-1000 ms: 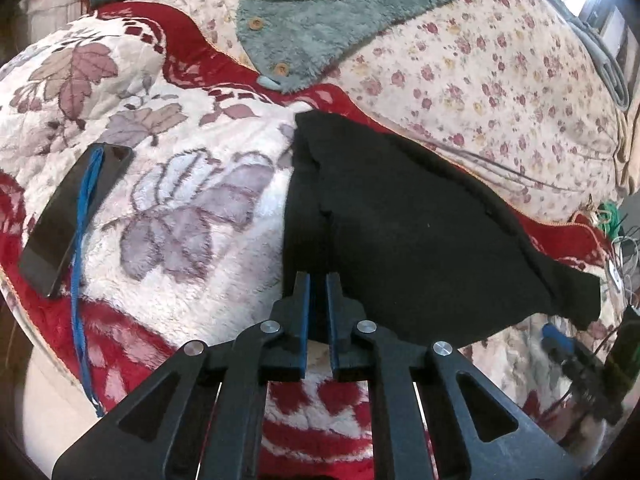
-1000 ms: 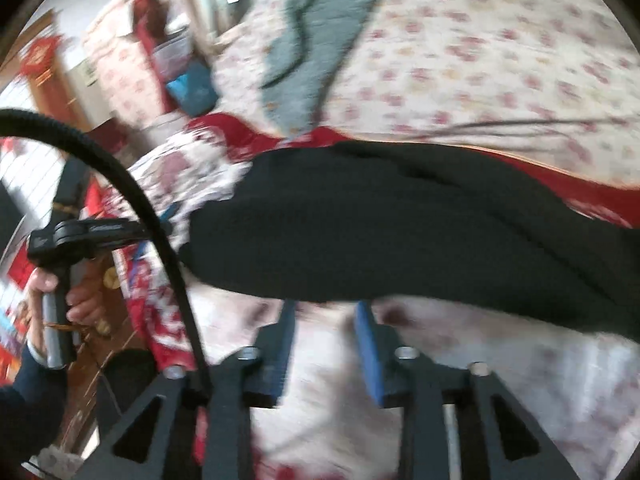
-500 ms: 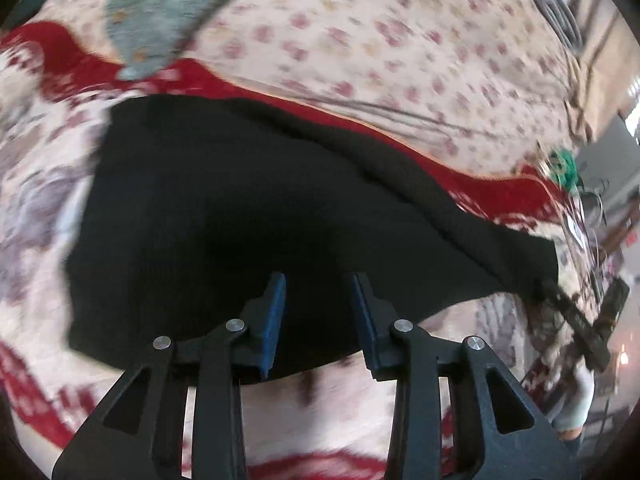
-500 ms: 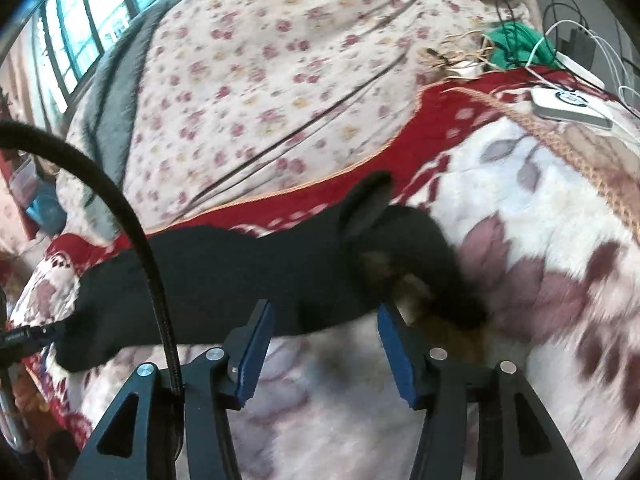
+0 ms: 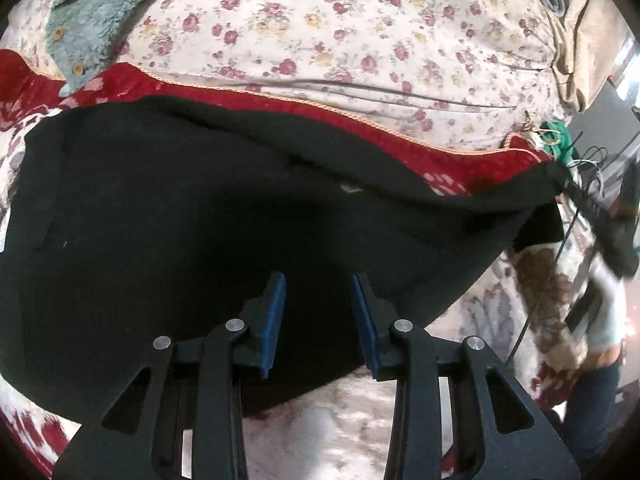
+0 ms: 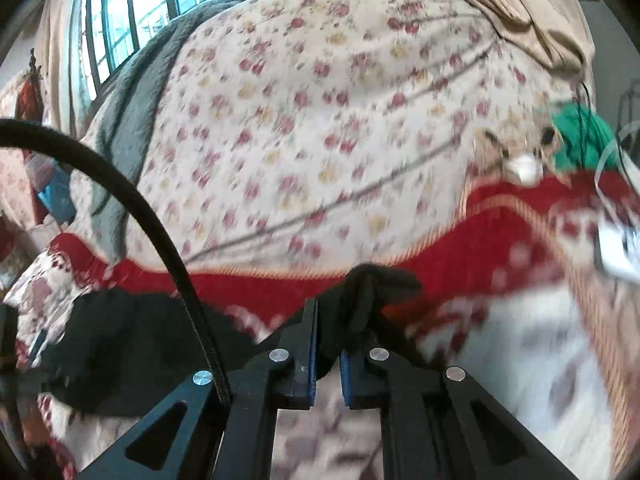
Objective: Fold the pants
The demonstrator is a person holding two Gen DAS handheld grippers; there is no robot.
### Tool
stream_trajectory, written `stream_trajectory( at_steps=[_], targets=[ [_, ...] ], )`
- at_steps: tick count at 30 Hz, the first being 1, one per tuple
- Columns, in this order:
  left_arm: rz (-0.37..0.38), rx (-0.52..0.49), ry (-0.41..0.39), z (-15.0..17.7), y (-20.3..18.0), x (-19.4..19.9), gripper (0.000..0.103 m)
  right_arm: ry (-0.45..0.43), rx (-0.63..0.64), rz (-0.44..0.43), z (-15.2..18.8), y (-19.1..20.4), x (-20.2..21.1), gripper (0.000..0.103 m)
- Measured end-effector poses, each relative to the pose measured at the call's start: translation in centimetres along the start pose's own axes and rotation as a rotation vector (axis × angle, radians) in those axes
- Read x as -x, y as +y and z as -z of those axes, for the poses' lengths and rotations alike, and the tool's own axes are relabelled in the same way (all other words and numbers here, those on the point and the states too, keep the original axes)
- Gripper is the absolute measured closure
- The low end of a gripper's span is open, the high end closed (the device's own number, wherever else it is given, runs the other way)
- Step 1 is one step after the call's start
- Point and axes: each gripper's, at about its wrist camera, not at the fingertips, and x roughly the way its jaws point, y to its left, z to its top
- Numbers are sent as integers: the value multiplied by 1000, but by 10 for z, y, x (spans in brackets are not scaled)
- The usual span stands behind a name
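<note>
Pants (image 5: 168, 216), black and soft, lie spread across the red-and-white flowered blanket (image 5: 436, 164) on the bed, and they fill most of the left wrist view. Beyond the blanket's orange-trimmed edge lies a pale quilt (image 5: 360, 28) with small rose prints, and a teal fleece garment (image 5: 100, 4) with round buttons sits at the upper left.

The left gripper (image 5: 318, 312) hangs over the near part of the pants, its jaws partly apart — the blue pads (image 5: 274, 320) stand clear on either side with dark cloth showing in the gap below them, not pinched.

The right gripper (image 6: 328, 344) has just been closing, and its jaws are now nearly together on a bunched end of the pants (image 6: 372, 284), which stands up in a dark fold between the blue pads and past their tips. From there the black fabric trails off to the left of that view, across the blanket. A black cable (image 6: 132, 204) arcs across the left side of the right wrist view — a green bundle (image 6: 580, 140) lies at the far right, blurred
</note>
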Motion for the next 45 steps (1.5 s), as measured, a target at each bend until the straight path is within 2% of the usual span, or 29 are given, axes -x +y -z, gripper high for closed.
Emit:
stream_trajectory(
  at_steps=[4, 7, 9, 11, 13, 15, 21, 22, 23, 24, 26, 29, 30, 32, 35, 37, 39, 40, 41, 45],
  targets=[
    [-27, 16, 5, 1, 12, -12, 70, -15, -118, -26, -20, -27, -19, 97],
    [-31, -3, -8, 2, 11, -13, 70, 9, -169, 35, -25, -46, -46, 97],
    [-38, -12, -15, 4, 10, -12, 70, 78, -185, 58, -25, -59, -76, 96],
    [-46, -26, -25, 6, 9, -12, 70, 217, -239, 66, -16, -72, -104, 95],
    [-56, -41, -33, 8, 7, -11, 70, 283, -332, 16, -5, -80, -106, 93],
    [-64, -50, -33, 8, 5, -9, 70, 244, -374, -61, 7, -82, -83, 90],
    [-9, 2, -55, 15, 13, 17, 70, 187, -353, -84, 63, -71, 14, 68],
    [-5, 16, -66, 17, 17, 24, 67, 188, -359, -88, 74, -69, 24, 63],
    [-6, 32, -77, 20, 23, 32, 59, 197, -365, -95, 86, -66, 32, 61],
    [-11, 55, -88, 24, 31, 40, 57, 208, -369, -103, 94, -65, 35, 60],
    [-32, 108, -103, 32, 53, 56, 55, 228, -360, -117, 105, -60, 38, 60],
    [-112, 197, -108, 47, 92, 78, 55, 204, -370, -98, 105, -61, 33, 60],
    [-121, 226, -116, 51, 103, 84, 55, 211, -386, -104, 103, -62, 25, 57],
    [-114, 298, -124, 60, 128, 94, 55, 225, -405, -97, 101, -62, 9, 57],
    [-148, 366, -148, 69, 153, 106, 55, 261, -417, -78, 101, -58, -15, 57],
    [-133, 388, -190, 73, 163, 116, 55, 244, -464, -91, 103, -61, -22, 57],
    [-106, 404, -207, 74, 169, 118, 48, 230, -485, -99, 106, -62, -23, 56],
    [-92, 410, -204, 74, 172, 117, 41, 227, -479, -98, 106, -62, -22, 56],
    [-79, 414, -200, 74, 173, 114, 39, 226, -470, -98, 107, -61, -22, 56],
    [-57, 441, -157, 75, 179, 103, 39, 215, -460, -109, 108, -61, -21, 53]
  ],
)
